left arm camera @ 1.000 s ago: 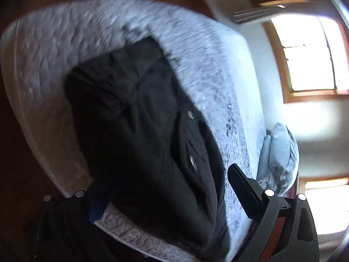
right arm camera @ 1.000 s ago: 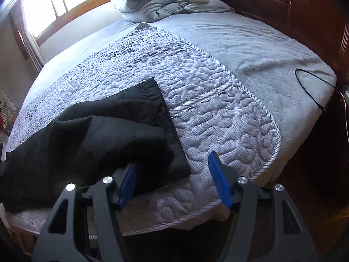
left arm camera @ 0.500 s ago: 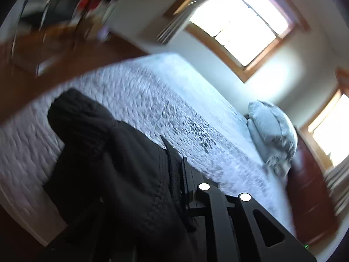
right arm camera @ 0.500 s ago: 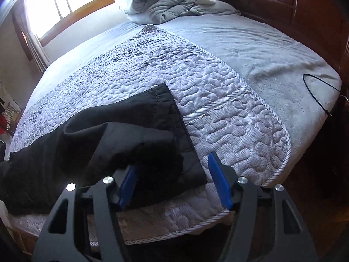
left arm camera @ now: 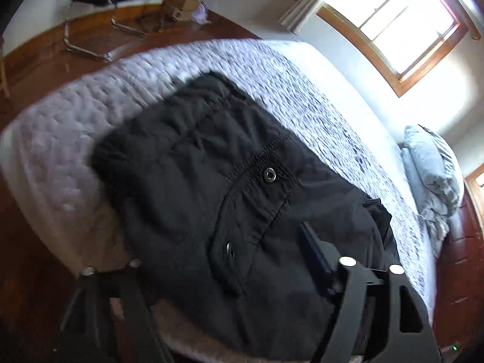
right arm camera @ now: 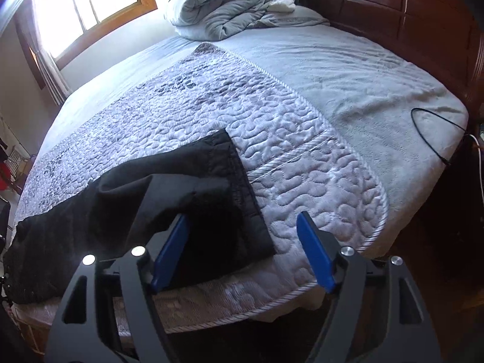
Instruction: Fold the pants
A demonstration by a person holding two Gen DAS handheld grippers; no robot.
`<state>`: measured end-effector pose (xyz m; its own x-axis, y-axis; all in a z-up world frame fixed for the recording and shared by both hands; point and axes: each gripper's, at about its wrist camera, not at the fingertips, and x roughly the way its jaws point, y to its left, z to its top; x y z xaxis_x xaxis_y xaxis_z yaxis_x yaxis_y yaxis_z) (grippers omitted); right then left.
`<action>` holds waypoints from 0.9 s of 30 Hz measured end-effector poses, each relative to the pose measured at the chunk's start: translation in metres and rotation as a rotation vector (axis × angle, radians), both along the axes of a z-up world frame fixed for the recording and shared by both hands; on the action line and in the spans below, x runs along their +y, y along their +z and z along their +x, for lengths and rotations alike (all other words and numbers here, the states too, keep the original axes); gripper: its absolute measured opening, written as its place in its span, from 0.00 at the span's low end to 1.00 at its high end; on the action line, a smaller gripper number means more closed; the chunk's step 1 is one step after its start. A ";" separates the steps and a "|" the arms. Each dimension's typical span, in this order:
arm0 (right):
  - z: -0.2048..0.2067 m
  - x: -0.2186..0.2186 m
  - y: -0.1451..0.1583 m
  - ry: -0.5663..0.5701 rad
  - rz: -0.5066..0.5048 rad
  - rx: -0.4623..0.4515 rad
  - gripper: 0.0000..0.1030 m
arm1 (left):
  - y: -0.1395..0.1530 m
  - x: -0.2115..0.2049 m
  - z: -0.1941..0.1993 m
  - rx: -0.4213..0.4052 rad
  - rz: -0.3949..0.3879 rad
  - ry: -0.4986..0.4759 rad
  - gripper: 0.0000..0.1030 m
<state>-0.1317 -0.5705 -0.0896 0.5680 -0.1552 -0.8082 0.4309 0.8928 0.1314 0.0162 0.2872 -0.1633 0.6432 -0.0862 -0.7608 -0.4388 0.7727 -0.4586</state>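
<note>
- The black pants [right arm camera: 127,208] lie along the foot edge of the bed [right arm camera: 348,96], on its quilted cover [right arm camera: 302,166].
- Right gripper [right arm camera: 242,251]: jaws spread wide, empty, hovering above the leg hem.
- Left gripper [left arm camera: 217,275]: cloth covers the fingers; grip state cannot be determined.

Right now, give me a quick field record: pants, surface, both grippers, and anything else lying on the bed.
pants: black pants, spread along the near edge of the bed, hem end toward the right gripper
pocket: flap with two snaps, facing up
surface: quilted grey coverlet over a pale sheet
left gripper: wide open, straddling the pants, gripping nothing
right gripper: open, blue fingers either side of the hem corner
other: bundled comforter at the headboard; black cable on the far corner
</note>
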 end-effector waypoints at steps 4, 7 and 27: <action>-0.017 -0.009 0.013 -0.023 0.081 -0.043 0.78 | 0.027 -0.009 -0.021 -0.053 0.077 0.038 0.77; -0.022 -0.010 0.011 -0.003 0.283 -0.078 0.73 | 0.042 -0.040 -0.047 -0.102 0.125 0.015 0.81; 0.050 -0.013 -0.080 -0.237 0.867 -0.052 0.05 | -0.030 -0.098 0.024 0.114 0.067 -0.171 0.96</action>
